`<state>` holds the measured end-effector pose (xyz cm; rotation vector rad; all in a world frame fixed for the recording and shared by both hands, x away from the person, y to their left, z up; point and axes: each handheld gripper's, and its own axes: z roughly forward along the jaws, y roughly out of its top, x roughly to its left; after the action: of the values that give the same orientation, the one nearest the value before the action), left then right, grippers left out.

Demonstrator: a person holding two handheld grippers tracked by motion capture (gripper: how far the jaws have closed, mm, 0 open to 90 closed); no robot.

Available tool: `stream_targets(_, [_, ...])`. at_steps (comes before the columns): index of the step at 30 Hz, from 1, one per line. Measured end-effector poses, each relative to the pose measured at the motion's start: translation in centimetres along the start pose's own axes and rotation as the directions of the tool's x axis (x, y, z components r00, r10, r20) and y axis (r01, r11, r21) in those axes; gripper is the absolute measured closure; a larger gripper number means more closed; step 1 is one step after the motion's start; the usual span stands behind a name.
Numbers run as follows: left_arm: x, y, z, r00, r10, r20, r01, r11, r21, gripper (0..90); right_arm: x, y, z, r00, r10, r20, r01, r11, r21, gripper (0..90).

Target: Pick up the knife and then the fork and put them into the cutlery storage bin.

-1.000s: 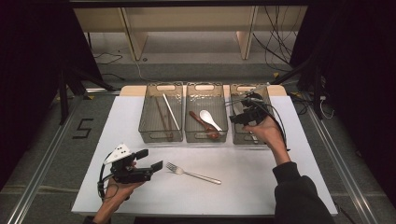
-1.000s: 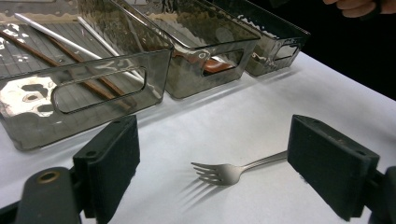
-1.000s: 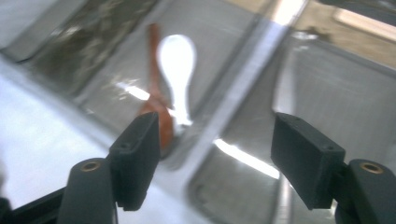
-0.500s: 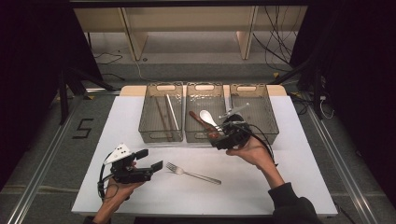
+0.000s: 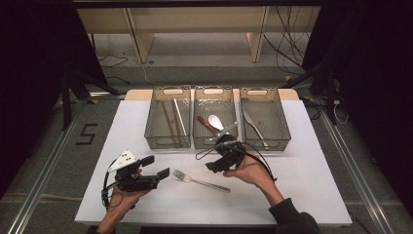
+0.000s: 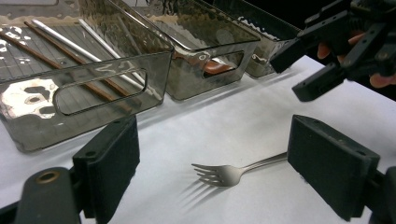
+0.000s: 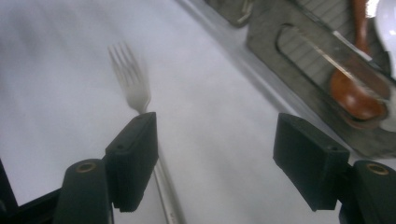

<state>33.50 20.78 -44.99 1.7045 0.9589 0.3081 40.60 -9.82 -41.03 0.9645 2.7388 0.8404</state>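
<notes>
Near the tabletop's (image 5: 316, 161) middle, my right claw (image 5: 214, 163), released, has come back from the right bin (image 5: 285, 131) toward the fork (image 5: 200, 181); my left claw (image 5: 157, 166) waits released.

High view looked forward and down over the whole counter (image 5: 146, 204). Left gripper view sat low and close, facing the fork (image 6: 233, 173) and bins (image 6: 84, 88). Right gripper view looked steeply down; both shared that fork (image 7: 135, 93).
</notes>
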Motion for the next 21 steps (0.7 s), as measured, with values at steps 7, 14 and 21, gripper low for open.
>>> stream_targets(7, [0.0, 0.0, 0.0, 1.0, 0.003, -0.001, -0.003, 1.0, -0.003, 16.5, 1.2, 0.0, 1.5, 0.9987, -0.047, -0.023, 0.047, 0.998, 0.033, 32.9])
stream_targets(14, [0.0, 0.0, 0.0, 1.0, 0.004, -0.001, -0.004, 1.0, -0.005, 16.5, 2.3, 0.1, 2.7, 0.9962, -0.083, -0.026, 0.085, 0.994, 0.075, 34.4])
stream_targets(21, [0.0, 0.0, -0.1, 1.0, 0.005, -0.002, -0.005, 1.0, -0.004, 16.5, 3.0, 0.2, 3.6, 0.9928, -0.113, -0.039, 0.117, 0.986, 0.119, 38.7])
